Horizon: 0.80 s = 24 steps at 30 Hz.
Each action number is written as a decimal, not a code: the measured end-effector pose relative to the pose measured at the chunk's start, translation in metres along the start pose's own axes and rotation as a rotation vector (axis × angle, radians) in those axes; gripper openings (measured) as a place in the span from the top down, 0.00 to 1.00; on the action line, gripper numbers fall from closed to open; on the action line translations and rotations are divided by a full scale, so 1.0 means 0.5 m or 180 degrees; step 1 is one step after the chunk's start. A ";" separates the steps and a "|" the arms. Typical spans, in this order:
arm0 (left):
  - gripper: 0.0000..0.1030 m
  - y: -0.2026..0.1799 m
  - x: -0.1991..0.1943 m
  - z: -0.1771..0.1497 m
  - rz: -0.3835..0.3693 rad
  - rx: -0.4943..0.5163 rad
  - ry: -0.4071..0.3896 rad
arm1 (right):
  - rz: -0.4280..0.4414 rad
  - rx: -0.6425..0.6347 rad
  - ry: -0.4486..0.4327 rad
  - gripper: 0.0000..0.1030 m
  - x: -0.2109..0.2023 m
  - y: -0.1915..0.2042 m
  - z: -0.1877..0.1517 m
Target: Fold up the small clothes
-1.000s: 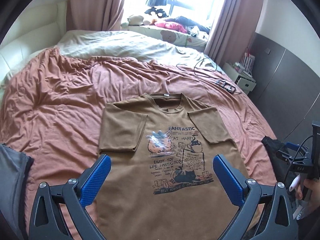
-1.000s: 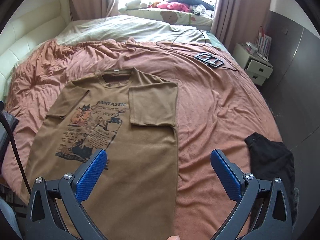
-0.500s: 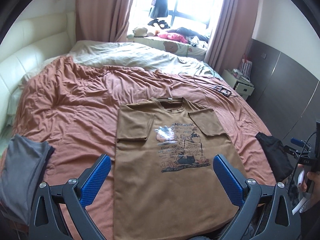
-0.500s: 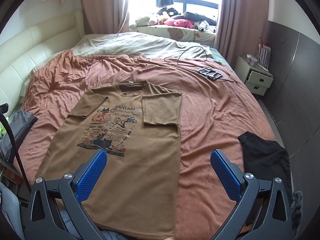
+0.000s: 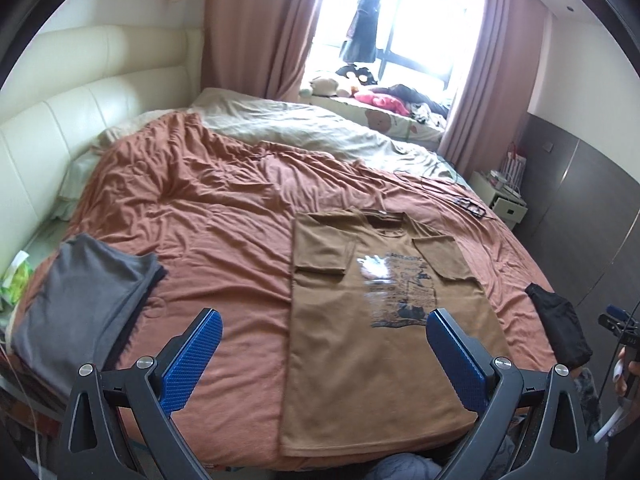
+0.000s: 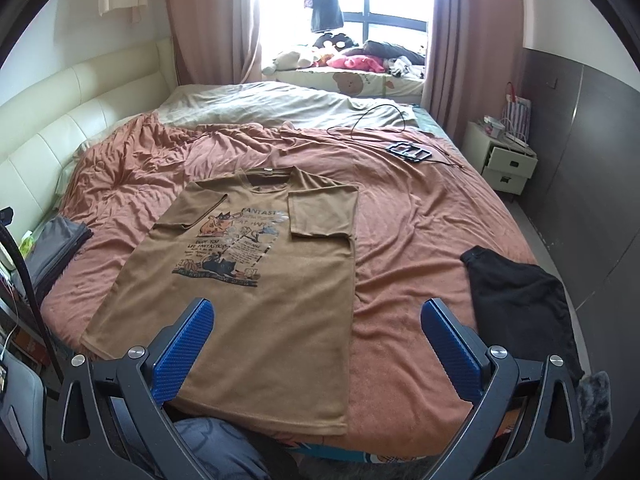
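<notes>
Where curtains (image 6: 468, 28) frame the window, a rust bedspread (image 6: 420, 216) — rumpled

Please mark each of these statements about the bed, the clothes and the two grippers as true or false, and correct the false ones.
1. The brown printed T-shirt lies flat with both sleeves folded inward. True.
2. The left gripper is shut on the shirt hem. False: it is open and holds nothing.
3. A folded grey garment lies on the rust-orange bedspread, left of the shirt. True.
4. The black garment lies on top of the shirt. False: it lies apart, on its right.
5. The right gripper is open. True.
</notes>
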<state>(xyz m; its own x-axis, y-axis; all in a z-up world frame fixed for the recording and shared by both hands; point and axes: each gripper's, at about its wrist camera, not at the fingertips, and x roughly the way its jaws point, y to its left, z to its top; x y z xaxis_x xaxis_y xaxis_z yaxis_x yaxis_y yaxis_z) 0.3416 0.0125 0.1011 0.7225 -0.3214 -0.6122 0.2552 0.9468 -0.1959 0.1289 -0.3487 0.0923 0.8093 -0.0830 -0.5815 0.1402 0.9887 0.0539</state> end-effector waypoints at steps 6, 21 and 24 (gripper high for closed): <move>0.00 0.069 -0.038 -0.066 0.0066 -0.0094 -0.0124 | -0.0005 0.0062 -0.0040 0.00 -0.019 -0.014 -0.047; 0.01 0.126 -0.065 -0.240 0.0148 -0.0097 -0.0083 | 0.0229 0.0361 -0.0077 0.00 -0.001 -0.062 -0.187; 0.01 0.126 -0.054 -0.265 0.0074 -0.0095 -0.0025 | 0.0211 0.0438 -0.0084 0.00 0.002 -0.070 -0.217</move>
<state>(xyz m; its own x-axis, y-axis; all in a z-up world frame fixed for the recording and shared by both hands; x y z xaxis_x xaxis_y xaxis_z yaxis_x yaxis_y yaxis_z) 0.2529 0.0828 0.0038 0.7330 -0.2992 -0.6109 0.2190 0.9541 -0.2045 0.0630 -0.3697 0.0019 0.8339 -0.0231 -0.5515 0.1612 0.9658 0.2033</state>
